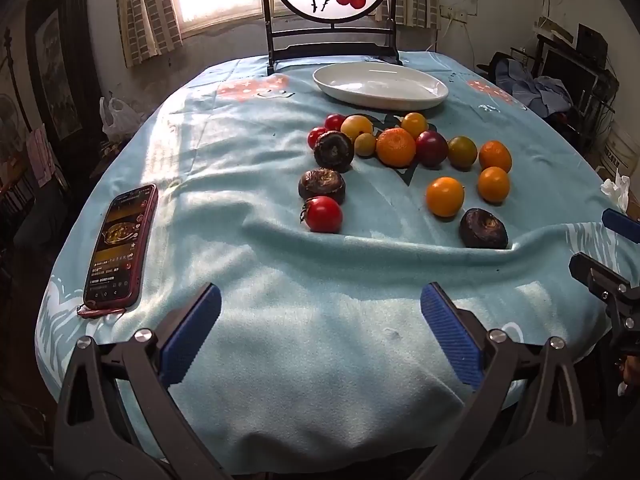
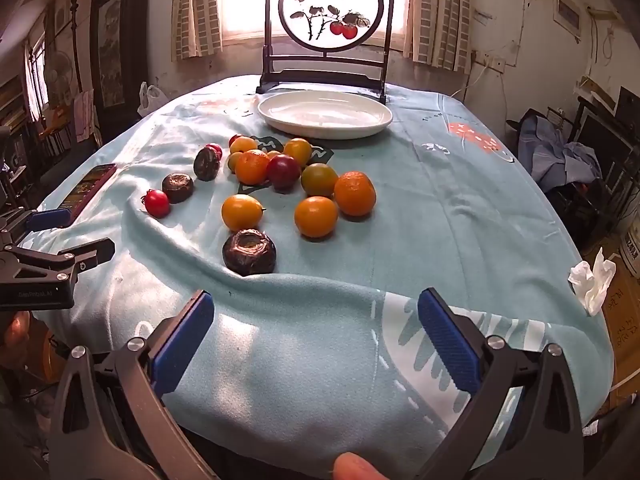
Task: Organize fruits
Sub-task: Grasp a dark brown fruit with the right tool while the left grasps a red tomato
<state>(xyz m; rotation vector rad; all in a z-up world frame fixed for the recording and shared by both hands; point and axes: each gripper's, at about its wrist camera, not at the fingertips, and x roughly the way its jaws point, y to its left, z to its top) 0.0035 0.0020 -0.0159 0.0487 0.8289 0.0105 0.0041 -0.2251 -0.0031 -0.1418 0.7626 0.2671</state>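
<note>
Several fruits lie loose on the light blue tablecloth: oranges (image 1: pixel 395 147) (image 2: pixel 354 193), yellow-orange tomatoes (image 1: pixel 445 196) (image 2: pixel 241 212), red tomatoes (image 1: pixel 323 213) (image 2: pixel 157 202), a dark plum (image 1: pixel 431 148) (image 2: pixel 283 171) and dark brown wrinkled fruits (image 1: pixel 482 229) (image 2: pixel 249 251). A white oval plate (image 1: pixel 380 85) (image 2: pixel 325 114) stands empty behind them. My left gripper (image 1: pixel 320 322) is open and empty over the near cloth. My right gripper (image 2: pixel 316 328) is open and empty, also short of the fruits; it shows at the right edge of the left wrist view (image 1: pixel 612 248).
A red phone (image 1: pixel 120 246) (image 2: pixel 89 188) lies at the table's left edge. A dark-framed round painted screen (image 1: pixel 332 4) (image 2: pixel 328 28) stands behind the plate. A crumpled tissue (image 2: pixel 592 280) lies at the right edge. The cloth is wrinkled near the closest brown fruit.
</note>
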